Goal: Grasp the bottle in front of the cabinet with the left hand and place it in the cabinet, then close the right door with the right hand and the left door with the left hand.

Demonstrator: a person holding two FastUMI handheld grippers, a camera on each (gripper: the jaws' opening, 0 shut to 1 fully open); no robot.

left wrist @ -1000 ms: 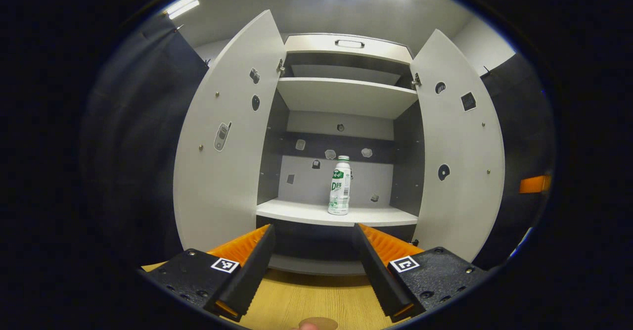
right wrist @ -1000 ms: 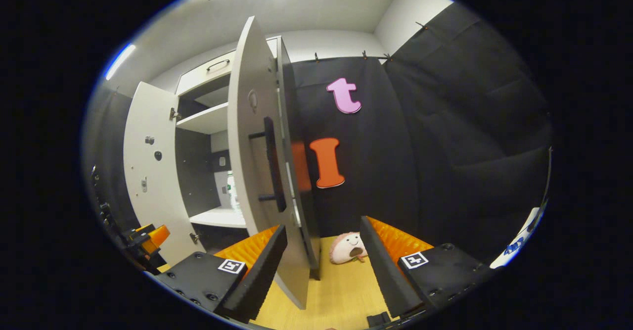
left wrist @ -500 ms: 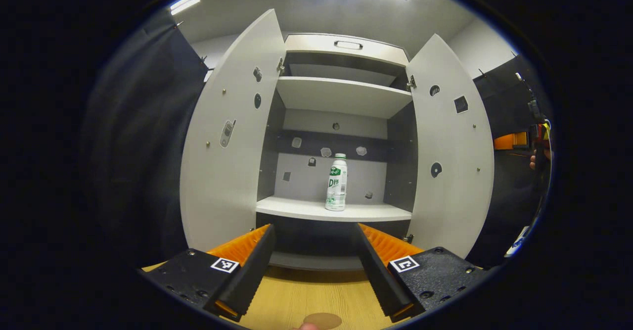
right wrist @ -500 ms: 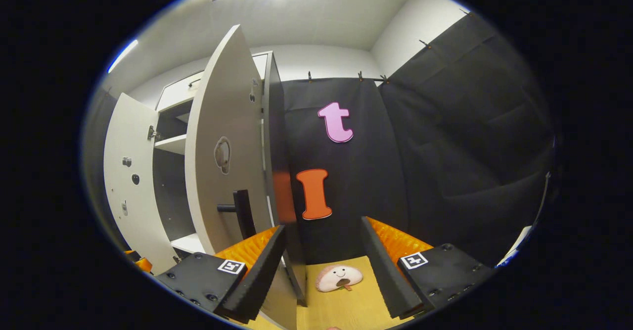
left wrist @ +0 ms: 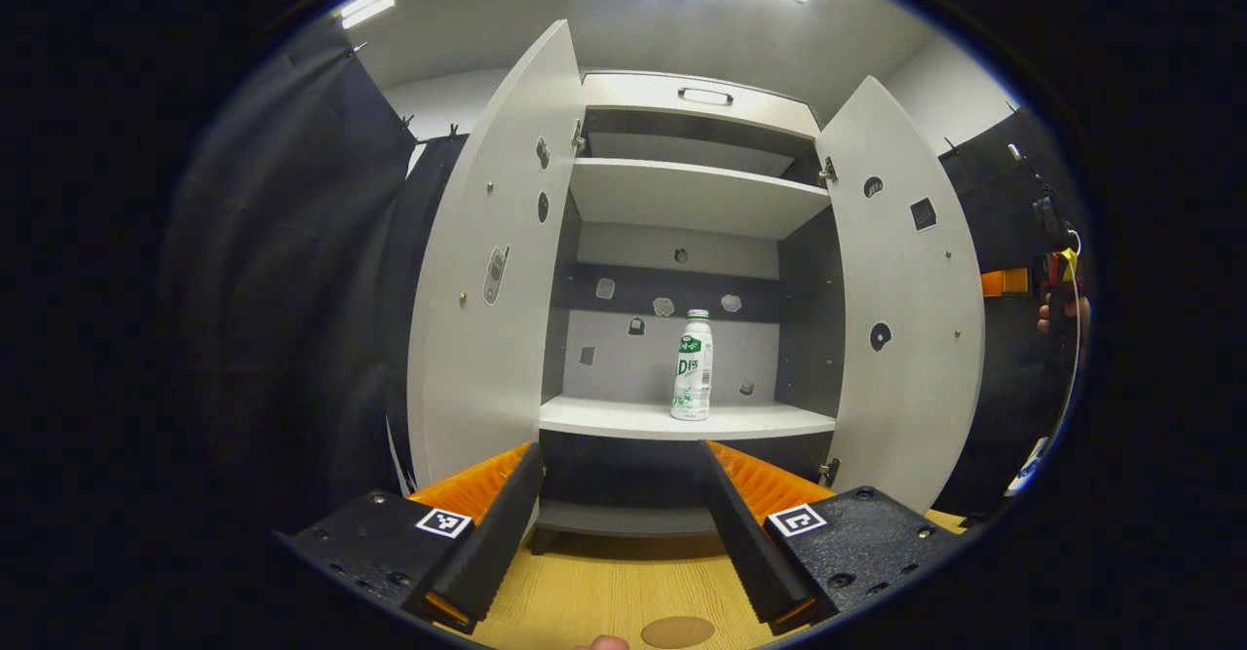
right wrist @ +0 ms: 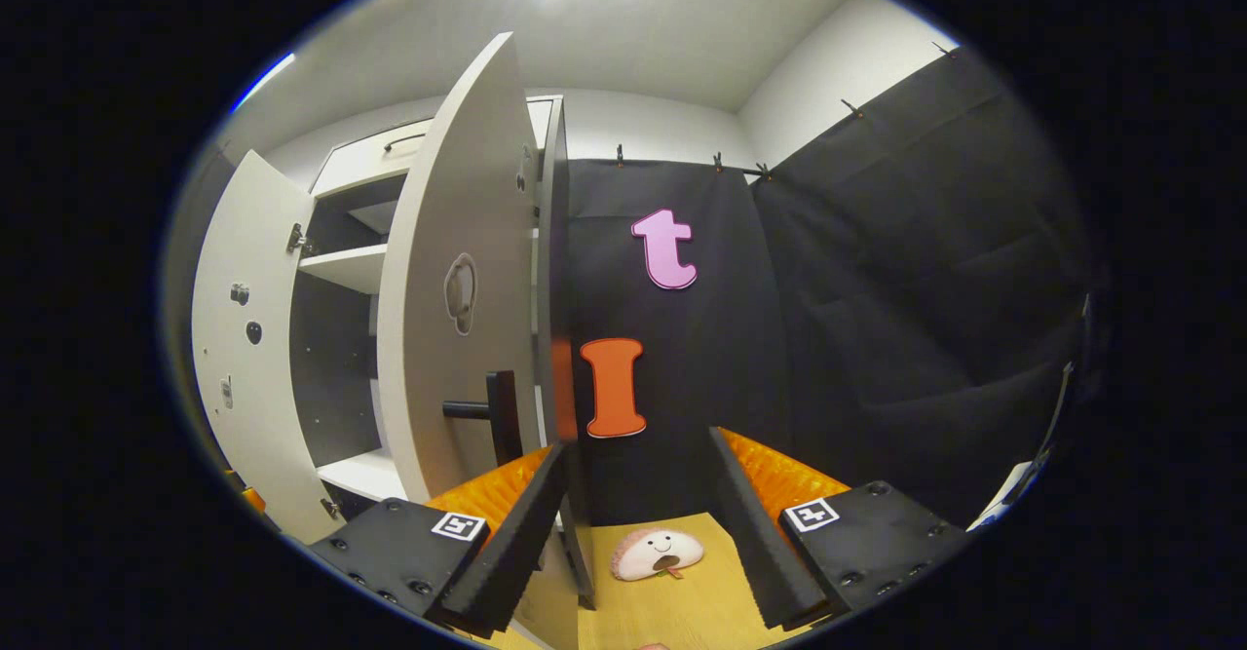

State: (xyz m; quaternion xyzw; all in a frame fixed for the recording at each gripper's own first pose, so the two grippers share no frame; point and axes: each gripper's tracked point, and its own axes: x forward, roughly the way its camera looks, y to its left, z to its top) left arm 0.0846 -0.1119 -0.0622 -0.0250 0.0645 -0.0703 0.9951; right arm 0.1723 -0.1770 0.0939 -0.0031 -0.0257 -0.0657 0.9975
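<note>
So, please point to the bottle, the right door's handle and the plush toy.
bottle (left wrist: 693, 369): left gripper view, label.
handle (right wrist: 504, 416): right gripper view, vertical bar.
plush toy (right wrist: 656, 553): right gripper view, face.

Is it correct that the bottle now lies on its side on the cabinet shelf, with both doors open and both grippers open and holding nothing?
Not entirely. The left gripper view shows the bottle standing upright on the cabinet shelf, not on its side. The rest holds: the left door and right door are open, and the left gripper and right gripper are open, holding nothing.
</note>
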